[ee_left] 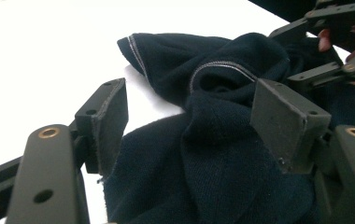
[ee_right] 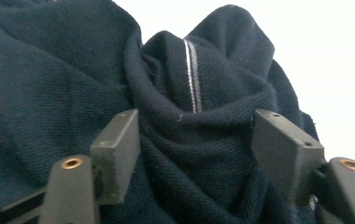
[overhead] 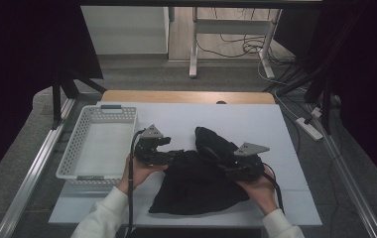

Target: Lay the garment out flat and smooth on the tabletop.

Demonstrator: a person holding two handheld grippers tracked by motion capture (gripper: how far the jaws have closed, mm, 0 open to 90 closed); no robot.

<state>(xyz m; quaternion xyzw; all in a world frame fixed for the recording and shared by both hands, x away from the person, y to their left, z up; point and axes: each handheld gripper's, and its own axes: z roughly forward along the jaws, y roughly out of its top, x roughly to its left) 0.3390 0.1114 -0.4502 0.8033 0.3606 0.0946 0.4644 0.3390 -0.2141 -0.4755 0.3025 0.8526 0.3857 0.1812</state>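
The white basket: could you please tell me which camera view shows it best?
The high view: the white basket sits whole at the table's left side, beside the dark cloth. The two gripper views look at cloth and white tabletop instead.

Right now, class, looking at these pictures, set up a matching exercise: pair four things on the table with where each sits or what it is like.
Things:
1. basket
2. cloth
3. left gripper
4. right gripper

Descriptions:
A. dark, crumpled at the table's middle
B. white, at the table's left
C. jaws apart at the cloth's left edge
D. jaws apart around a raised fold with a pale stitched seam

Pairs: 1-B, 2-A, 3-C, 4-D
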